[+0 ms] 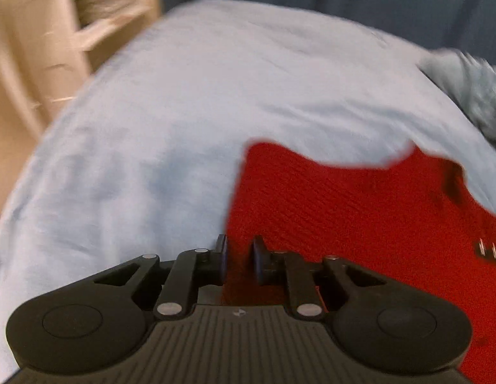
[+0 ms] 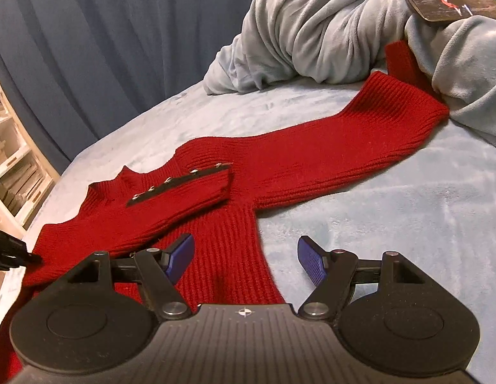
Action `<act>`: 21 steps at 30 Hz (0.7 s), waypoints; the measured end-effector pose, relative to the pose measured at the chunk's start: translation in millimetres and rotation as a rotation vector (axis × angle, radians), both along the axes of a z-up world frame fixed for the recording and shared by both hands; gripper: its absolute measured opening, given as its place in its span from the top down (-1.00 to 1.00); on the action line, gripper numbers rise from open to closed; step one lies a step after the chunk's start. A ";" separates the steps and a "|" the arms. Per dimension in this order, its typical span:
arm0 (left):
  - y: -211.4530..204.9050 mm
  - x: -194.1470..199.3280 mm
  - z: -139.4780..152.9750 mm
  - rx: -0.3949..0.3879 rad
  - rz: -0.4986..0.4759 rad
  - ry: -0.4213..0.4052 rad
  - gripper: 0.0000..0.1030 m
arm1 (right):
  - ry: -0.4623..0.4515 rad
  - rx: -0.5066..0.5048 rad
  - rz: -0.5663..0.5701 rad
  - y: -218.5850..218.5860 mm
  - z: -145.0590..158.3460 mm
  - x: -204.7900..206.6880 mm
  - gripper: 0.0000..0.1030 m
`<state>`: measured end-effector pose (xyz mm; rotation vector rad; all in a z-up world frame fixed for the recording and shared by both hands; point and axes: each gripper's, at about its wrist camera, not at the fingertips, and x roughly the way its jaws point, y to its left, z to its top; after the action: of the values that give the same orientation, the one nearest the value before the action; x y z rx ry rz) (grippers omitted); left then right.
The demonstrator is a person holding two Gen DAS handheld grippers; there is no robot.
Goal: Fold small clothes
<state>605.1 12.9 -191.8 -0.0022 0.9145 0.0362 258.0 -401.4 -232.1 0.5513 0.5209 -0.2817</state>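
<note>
A red knit sweater (image 2: pixel 222 211) lies flat on the light blue bed (image 2: pixel 408 217). One sleeve with a row of metal buttons (image 2: pixel 180 188) is folded across its chest. The other sleeve (image 2: pixel 360 137) stretches out toward the grey blanket. My right gripper (image 2: pixel 244 262) is open and empty, low over the sweater's right edge. My left gripper (image 1: pixel 240 259) has its jaws narrowly apart over the sweater's left edge (image 1: pixel 344 208), with red fabric between them. It also shows at the left edge of the right wrist view (image 2: pixel 11 251). The left wrist view is blurred.
A rumpled grey blanket (image 2: pixel 328 28) is heaped at the bed's far right, with a dark flat object (image 2: pixel 452 0) on top. A dark blue curtain (image 2: pixel 88 48) hangs behind the bed. A beige shelf unit (image 1: pixel 56 32) stands left of the bed.
</note>
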 end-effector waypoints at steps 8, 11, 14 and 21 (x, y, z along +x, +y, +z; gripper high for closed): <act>17.9 -3.5 -1.8 0.089 0.017 -0.026 0.06 | 0.015 0.026 -0.015 -3.2 -3.0 1.0 -0.43; 15.3 -20.8 3.4 0.127 0.020 -0.058 -0.34 | -0.001 0.035 -0.079 -12.3 -0.6 -3.9 -0.43; 18.9 -56.8 17.1 0.068 0.021 -0.088 -0.83 | -0.022 0.032 -0.186 -30.0 3.8 -11.3 -0.43; 35.4 -187.1 47.9 -0.087 -0.008 -0.078 -0.99 | -0.067 0.158 -0.487 -121.5 0.3 -20.6 -0.54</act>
<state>418.0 48.3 -143.9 -0.0802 0.8374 -0.0107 237.4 -522.9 -231.8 0.8377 0.3395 -0.6867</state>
